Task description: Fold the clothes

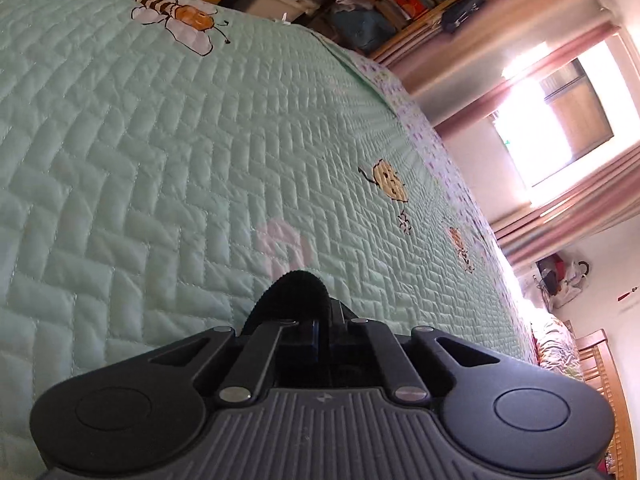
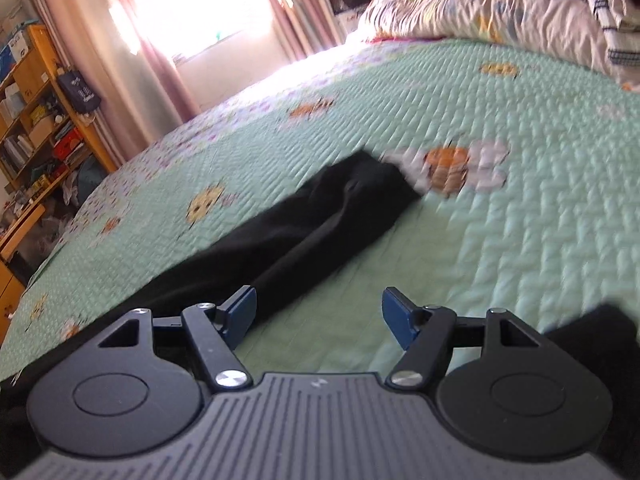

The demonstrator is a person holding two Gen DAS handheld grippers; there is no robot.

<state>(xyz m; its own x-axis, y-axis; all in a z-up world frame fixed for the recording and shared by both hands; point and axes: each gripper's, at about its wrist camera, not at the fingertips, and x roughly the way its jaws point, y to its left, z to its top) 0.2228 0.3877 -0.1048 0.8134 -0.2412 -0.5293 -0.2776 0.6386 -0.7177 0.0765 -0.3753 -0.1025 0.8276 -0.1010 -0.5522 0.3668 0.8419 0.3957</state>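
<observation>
A black garment (image 2: 320, 216) lies on the green quilted bedspread (image 2: 520, 200); one long sleeve or leg stretches away from me toward the middle of the bed, and another black part (image 2: 592, 328) shows at the lower right. My right gripper (image 2: 319, 312) is open and empty, low over the quilt beside that long part. In the left wrist view my left gripper (image 1: 316, 312) is shut on a ribbed black edge of the garment (image 1: 296, 292), held just above the bedspread (image 1: 160, 140).
A wooden shelf (image 2: 36, 120) full of clutter stands past the bed's far edge, beside pink curtains (image 2: 160, 52) and a bright window. A crumpled floral duvet (image 2: 480, 4) and stacked clothes lie at the head of the bed. The right wrist view is motion-blurred.
</observation>
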